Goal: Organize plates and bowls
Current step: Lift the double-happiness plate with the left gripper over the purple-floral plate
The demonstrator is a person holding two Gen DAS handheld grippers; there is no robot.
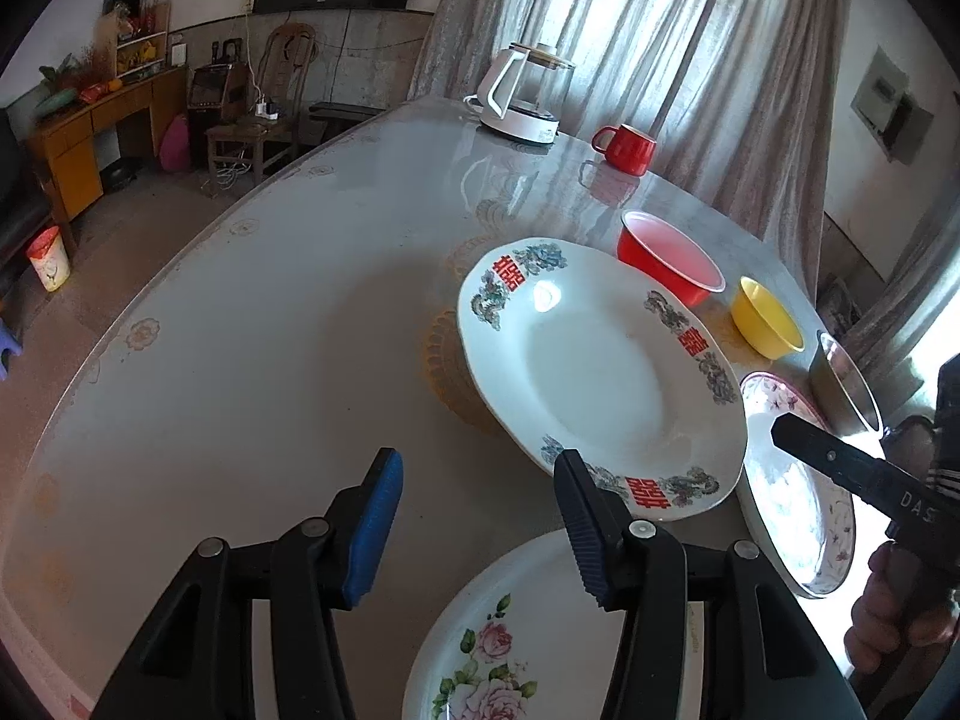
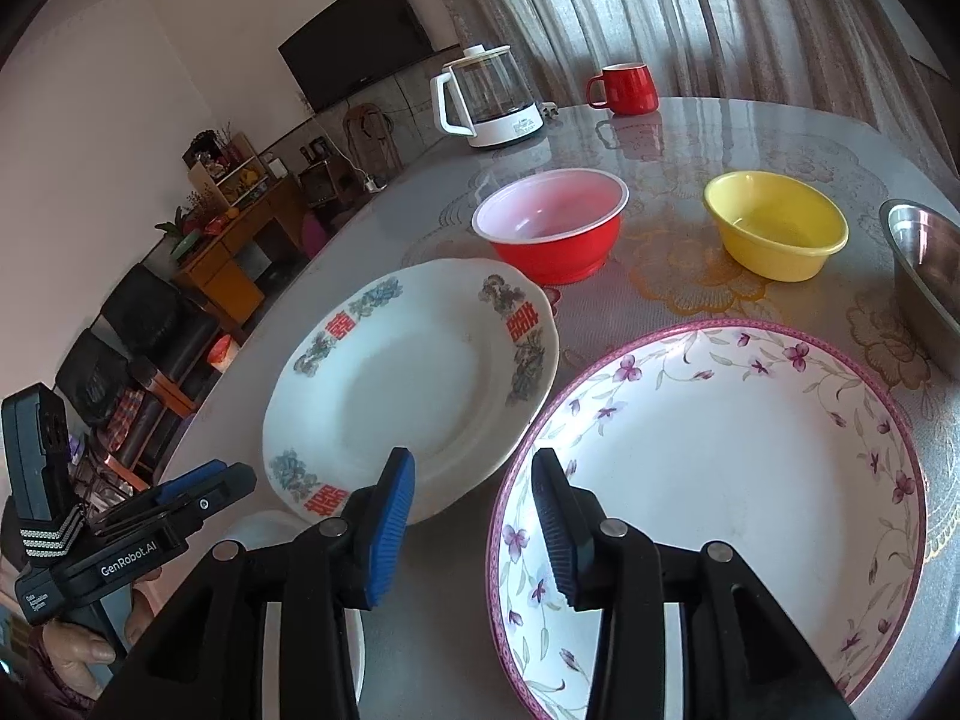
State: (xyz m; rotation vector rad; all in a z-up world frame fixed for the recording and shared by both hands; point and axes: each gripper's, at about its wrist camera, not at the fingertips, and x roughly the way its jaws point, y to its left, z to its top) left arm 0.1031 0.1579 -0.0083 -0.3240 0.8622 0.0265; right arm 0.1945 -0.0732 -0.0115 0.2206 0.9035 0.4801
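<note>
A white plate with red characters lies mid-table. A pink-rimmed floral plate lies to its right. A rose-patterned plate lies nearest, under my left gripper. Behind them stand a red bowl, a yellow bowl and a steel bowl. My left gripper is open and empty, hovering by the near rim of the red-character plate. My right gripper is open and empty, above the gap between the two plates.
A white-based glass kettle and a red mug stand at the table's far side by the curtains. The table's left edge drops to the floor, with a desk and chairs beyond.
</note>
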